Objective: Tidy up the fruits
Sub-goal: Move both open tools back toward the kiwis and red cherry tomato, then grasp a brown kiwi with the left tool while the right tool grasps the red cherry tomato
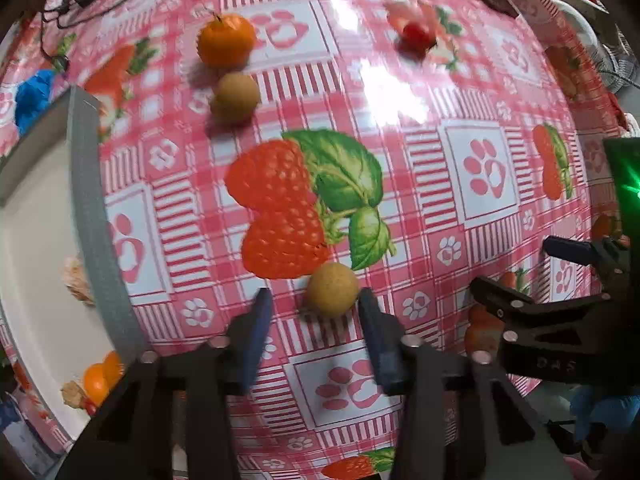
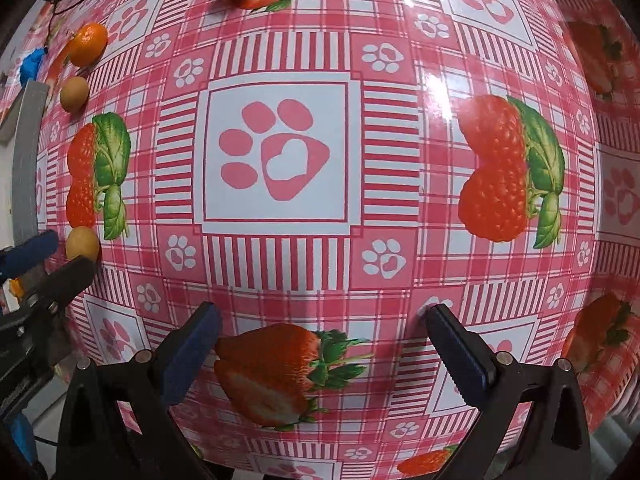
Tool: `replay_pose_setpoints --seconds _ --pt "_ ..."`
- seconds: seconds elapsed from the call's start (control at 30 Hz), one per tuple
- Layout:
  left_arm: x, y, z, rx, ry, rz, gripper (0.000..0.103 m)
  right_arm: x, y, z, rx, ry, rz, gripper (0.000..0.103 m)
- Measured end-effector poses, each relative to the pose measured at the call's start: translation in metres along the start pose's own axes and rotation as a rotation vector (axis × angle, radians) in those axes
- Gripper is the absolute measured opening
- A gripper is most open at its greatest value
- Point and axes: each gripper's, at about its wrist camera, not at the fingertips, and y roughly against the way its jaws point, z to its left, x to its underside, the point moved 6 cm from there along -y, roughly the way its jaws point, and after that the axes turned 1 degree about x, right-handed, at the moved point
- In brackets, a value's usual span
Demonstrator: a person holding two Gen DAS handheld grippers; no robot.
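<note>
Left wrist view: left gripper (image 1: 316, 312) points down at the tabletop (image 1: 440, 200), which carries a pink checked cloth. Jaws are narrowed around a small tan round fruit (image 1: 333, 289). The right pad (image 1: 370, 312) sits at the fruit's edge, the left pad (image 1: 262, 312) just short of it; no squeeze visible. Ahead of the gripper lie a second tan fruit (image 1: 237, 97) and a mandarin (image 1: 226, 39), close together; a red cherry tomato (image 1: 418, 34) is ahead and to the right. To the left stands a grey-rimmed tray (image 1: 90, 200) with small orange fruits (image 1: 100, 380) inside.

Right wrist view: right gripper (image 2: 320, 344) has wide jaws with nothing between them, over bare cloth. The tan fruits, the mandarin and the tomato all lie off to its left, well apart from it.
</note>
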Motion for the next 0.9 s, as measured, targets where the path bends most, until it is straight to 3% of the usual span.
replay_pose_setpoints --seconds 0.3,0.37,0.47,0.63,0.83,0.9 --pt "-0.006 -0.005 -0.014 -0.02 -0.005 -0.025 0.042 -0.003 0.001 0.006 0.025 0.02 -0.041 0.103" --pt "-0.009 -0.001 -0.018 -0.029 -0.009 -0.036 0.03 0.0 0.001 0.008 0.026 0.022 -0.033 0.103" --pt "-0.016 0.0 -0.018 -0.01 -0.002 -0.042 0.029 -0.006 -0.001 0.011 0.019 0.03 0.036 0.103" --pt "-0.021 0.011 -0.005 0.024 0.03 -0.057 0.029 -0.044 0.022 0.006 -0.022 -0.001 -0.083 0.103" --pt "-0.022 0.032 0.012 0.056 0.068 -0.085 0.029 -0.104 0.05 0.023 -0.049 0.049 -0.195 0.103" --pt "-0.02 0.039 0.017 0.064 0.078 -0.092 0.029 -0.122 0.054 0.033 -0.059 0.076 -0.216 0.086"
